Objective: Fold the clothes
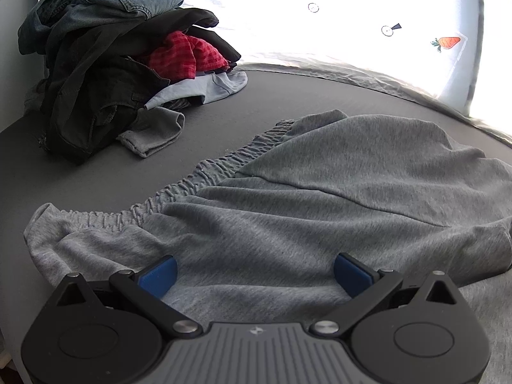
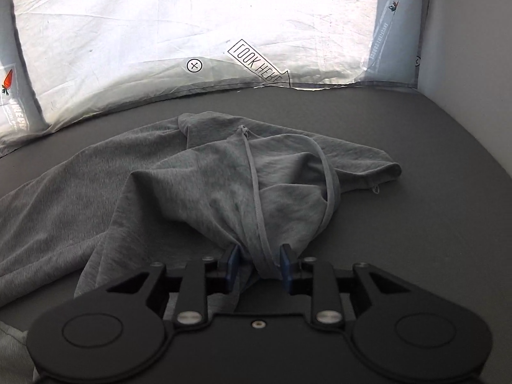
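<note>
Bedding fills both views: a dark grey mattress sheet (image 1: pixel 224 112) carries everything, with a white printed cover (image 2: pixel 160 32) bunched along its far edge, marked with carrots, crossed circles and a boxed arrow label.

Next in size is the grey sweat garment (image 1: pixel 320 198), spread flat on the sheet right in front of the left gripper. It is heathered jersey with a gathered elastic waistband (image 1: pixel 198 176) that runs on a diagonal from the near left up toward the far right, and a seam crosses the cloth roughly parallel to that band. In the right wrist view the same cloth lies in a long sweep from the left edge toward the middle, where it rises in a peaked fold; a drawcord (image 2: pixel 256 192) runs down the peak toward the camera, and a loose corner droops to the right.

A pile of other clothes (image 1: pixel 96 80) sits at the far left, well apart from the grey piece: denim on top, black fabric, a red checked item, pale blue cloth below.

The left gripper (image 1: pixel 254 275) stands wide, its blue pads (image 1: pixel 160 275) resting on or just above the grey cloth with nothing pinched between them.

The right gripper (image 2: pixel 259 265) stands narrow, a bunch of the grey fabric and the cord gathered between its fingers; whether the pads press on it cannot be told.
</note>
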The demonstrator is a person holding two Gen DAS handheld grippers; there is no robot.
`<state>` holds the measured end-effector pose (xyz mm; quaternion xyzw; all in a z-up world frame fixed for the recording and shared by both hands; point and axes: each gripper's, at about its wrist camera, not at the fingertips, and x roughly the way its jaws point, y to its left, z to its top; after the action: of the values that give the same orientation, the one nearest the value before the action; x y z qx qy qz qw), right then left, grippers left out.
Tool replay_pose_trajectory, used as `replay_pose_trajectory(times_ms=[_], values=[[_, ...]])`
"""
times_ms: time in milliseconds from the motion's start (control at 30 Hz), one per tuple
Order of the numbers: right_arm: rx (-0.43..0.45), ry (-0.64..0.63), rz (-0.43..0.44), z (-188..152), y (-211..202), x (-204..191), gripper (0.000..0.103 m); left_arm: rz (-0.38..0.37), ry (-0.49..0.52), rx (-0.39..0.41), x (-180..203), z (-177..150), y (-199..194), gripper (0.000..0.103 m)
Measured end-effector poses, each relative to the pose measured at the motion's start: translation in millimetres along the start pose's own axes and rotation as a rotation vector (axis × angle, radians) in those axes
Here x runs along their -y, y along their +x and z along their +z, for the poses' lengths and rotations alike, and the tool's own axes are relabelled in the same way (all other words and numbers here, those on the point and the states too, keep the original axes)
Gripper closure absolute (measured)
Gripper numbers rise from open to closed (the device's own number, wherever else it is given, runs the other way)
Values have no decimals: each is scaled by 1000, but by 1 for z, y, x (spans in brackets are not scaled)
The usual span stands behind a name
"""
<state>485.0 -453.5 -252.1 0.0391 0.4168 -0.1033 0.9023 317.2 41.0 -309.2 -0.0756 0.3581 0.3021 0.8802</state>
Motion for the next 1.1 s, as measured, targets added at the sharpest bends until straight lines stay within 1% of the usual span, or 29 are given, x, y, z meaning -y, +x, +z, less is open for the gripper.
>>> replay_pose_trajectory(times_ms=[33,67,100,200,300,367,467,600,700,733,800,867,933,967,1033,1100], values=[[-6,-4,4,0,2,1,83,3,3,2,1,0,0,0],[-11,-6,9,1,4,2,94,6,6,4,1,0,-1,0],[-11,-7,10,1,4,4,95,7,8,4,1,0,-1,0],[26,-11,-13,1,-10,13,98,7,10,4,1,0,0,0],[79,10,-77,2,-35,34,99,3,6,4,0,0,0,0],[118,52,-125,3,-53,56,99,0,3,4,-1,0,0,0],[192,130,-228,13,-95,96,99,-4,-5,4,-1,-1,1,0],[244,186,-369,9,-140,138,100,-12,-11,6,-3,-1,1,0],[209,148,-472,-3,-154,151,100,-14,-14,6,-4,-1,2,0],[176,123,-502,-10,-153,153,100,-15,-16,6,-4,-1,2,0],[88,80,-555,-28,-147,158,100,-17,-17,6,-5,-2,2,0],[-19,60,-587,-49,-137,163,100,-17,-18,5,-5,-1,2,0],[-181,38,-578,-72,-122,169,100,-18,-18,4,-5,-1,2,0],[-213,43,-572,-79,-118,170,100,-18,-18,5,-5,-1,2,0],[-249,68,-563,-92,-114,170,98,-15,-14,4,-4,-1,2,0],[-202,132,-535,-91,-119,170,86,-10,-9,0,-3,0,1,0]])
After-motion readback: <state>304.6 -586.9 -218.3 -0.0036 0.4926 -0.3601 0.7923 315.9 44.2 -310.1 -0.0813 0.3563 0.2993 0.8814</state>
